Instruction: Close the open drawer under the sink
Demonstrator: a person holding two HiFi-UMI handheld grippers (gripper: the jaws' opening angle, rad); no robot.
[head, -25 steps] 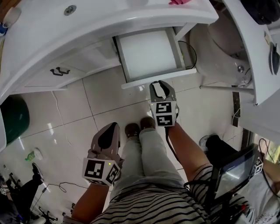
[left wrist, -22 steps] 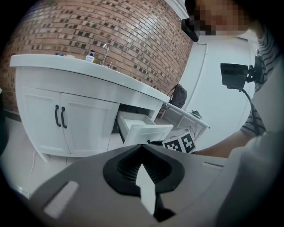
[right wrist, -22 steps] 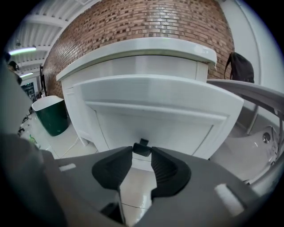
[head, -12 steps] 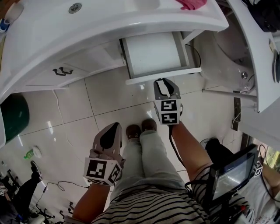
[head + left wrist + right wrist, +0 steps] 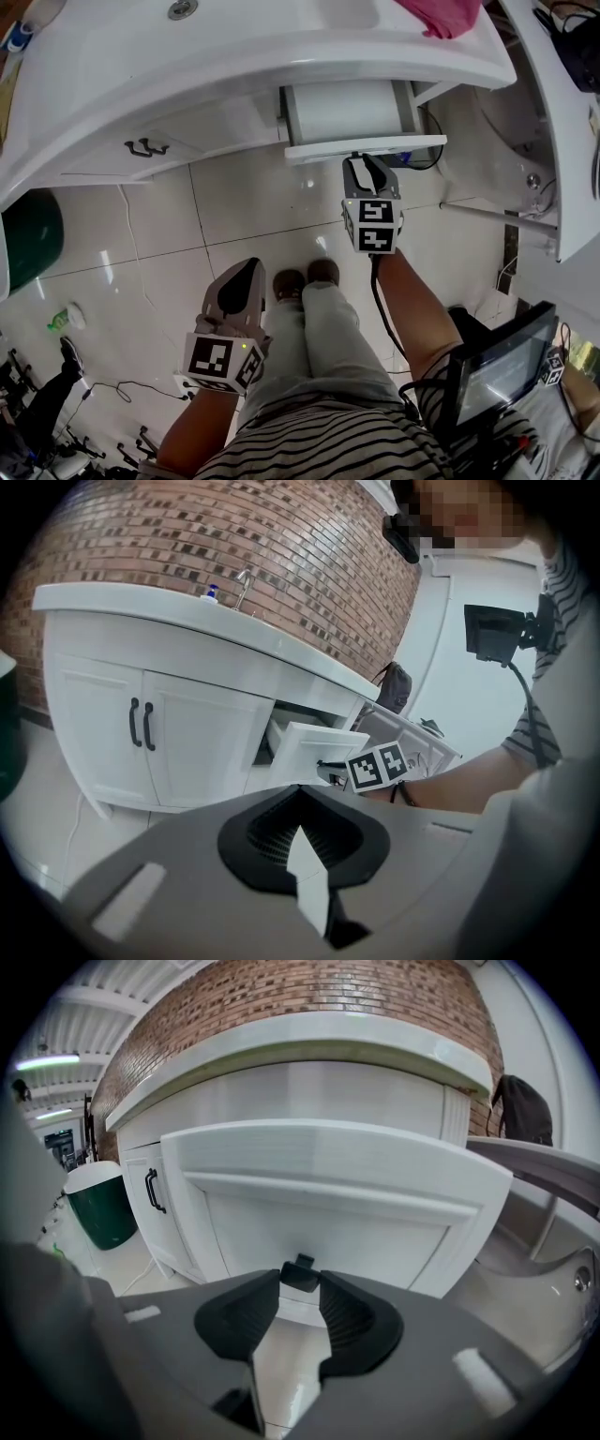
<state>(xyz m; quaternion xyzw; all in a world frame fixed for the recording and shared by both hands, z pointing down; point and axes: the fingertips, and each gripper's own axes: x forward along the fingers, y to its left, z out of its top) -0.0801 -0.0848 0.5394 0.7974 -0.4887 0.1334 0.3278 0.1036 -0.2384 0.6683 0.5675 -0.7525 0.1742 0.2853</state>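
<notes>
Since the drawer (image 5: pixel 349 111) is the whole point, here's where it sits: under the white sink counter (image 5: pixel 234 66), toward the counter's right end. It's pulled part way out, so the head view looks down into its pale inside. Its white front panel (image 5: pixel 328 1194) fills most of the right gripper view, and there's a small dark handle (image 5: pixel 299 1275) low in the middle of it.

The right gripper (image 5: pixel 367 167) is right up at that front panel. Its 2 jaws stand wide with the handle between the tips, and as far as I can make out the handle touches both of them (so it's a grip on a wide-ish thing, not an empty claw).

The left gripper (image 5: pixel 244 272) is nowhere near the action. It hangs low beside the person's left leg, over the tile floor (image 5: pixel 234 206) and well apart from the cabinet. Its jaws are pressed together and there's nothing in them. That gripper's own view shows the 2 cabinet doors (image 5: pixel 187 742) with dark pulls on the left, with the drawer sticking out further right.

Other stuff around:
- a pink cloth (image 5: pixel 442 14) lies on the counter above the drawer
- a dark green bin (image 5: pixel 26 248) stands on the floor left of the cabinet
- the person's brown shoes (image 5: pixel 305 278) show between the 2 grippers
</notes>
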